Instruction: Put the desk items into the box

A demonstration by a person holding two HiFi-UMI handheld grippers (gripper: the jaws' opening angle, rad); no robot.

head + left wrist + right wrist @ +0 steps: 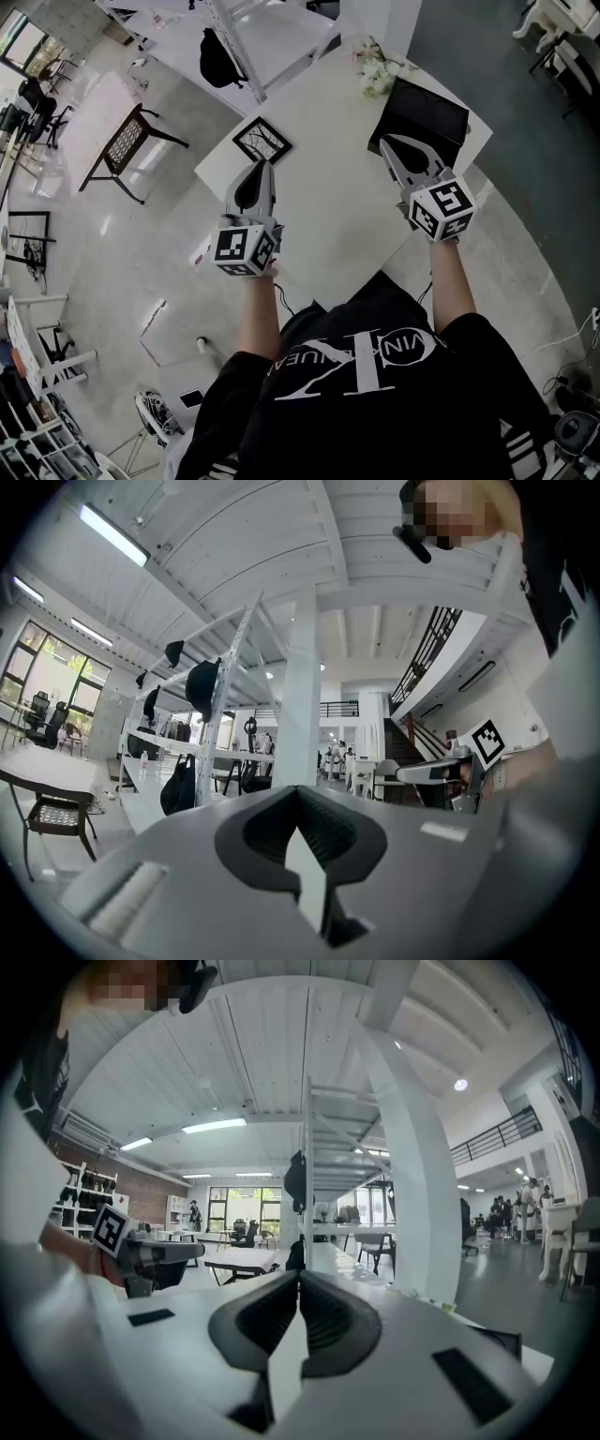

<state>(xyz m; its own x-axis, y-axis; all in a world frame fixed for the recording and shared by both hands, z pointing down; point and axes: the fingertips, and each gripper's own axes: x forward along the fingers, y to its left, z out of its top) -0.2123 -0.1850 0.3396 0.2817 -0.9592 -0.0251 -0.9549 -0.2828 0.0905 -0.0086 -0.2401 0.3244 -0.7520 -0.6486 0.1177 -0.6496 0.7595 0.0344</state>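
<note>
Frame (262, 141) lies just ahead of the left tool (263, 170), the nearer one. Black box (419, 120) sits ahead of the right tool (390, 146). Both are clenched and empty over the desk (323, 202).

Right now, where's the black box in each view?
Head view: black box upper right, on the table, beyond the right gripper.
Left gripper view: not in it.
Right gripper view: dark corner, lower right.
Shared landmark: the right gripper, seen in all three.
</note>
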